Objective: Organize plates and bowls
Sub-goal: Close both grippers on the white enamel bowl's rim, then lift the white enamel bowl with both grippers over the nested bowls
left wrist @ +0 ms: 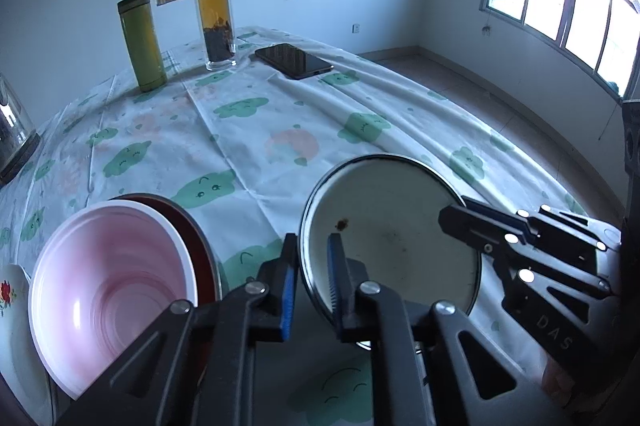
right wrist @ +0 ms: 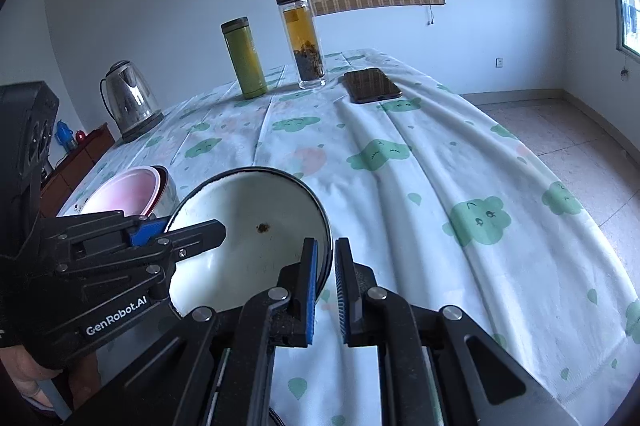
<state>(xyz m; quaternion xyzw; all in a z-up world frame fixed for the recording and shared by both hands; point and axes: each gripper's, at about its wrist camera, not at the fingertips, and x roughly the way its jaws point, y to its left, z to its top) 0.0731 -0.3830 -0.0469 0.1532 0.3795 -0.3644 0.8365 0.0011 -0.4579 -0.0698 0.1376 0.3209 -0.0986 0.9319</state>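
Enamel bowl gripped from both sides

Bowl (left wrist: 390, 226), round white enamel with a dark rim, holds only a brown speck. Left gripper (left wrist: 312, 280) clamps its 9 o'clock rim, right gripper (right wrist: 326, 284) its 3 o'clock rim. Pink plastic bowl (left wrist: 108, 290) nests in a red-lined one (left wrist: 198, 246).

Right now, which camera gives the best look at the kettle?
The right wrist view. There the steel kettle stands whole and upright on its base at the table's far left edge, with handle, lid and spout visible. The left wrist view catches only a cropped sliver of the kettle at the frame's left border.
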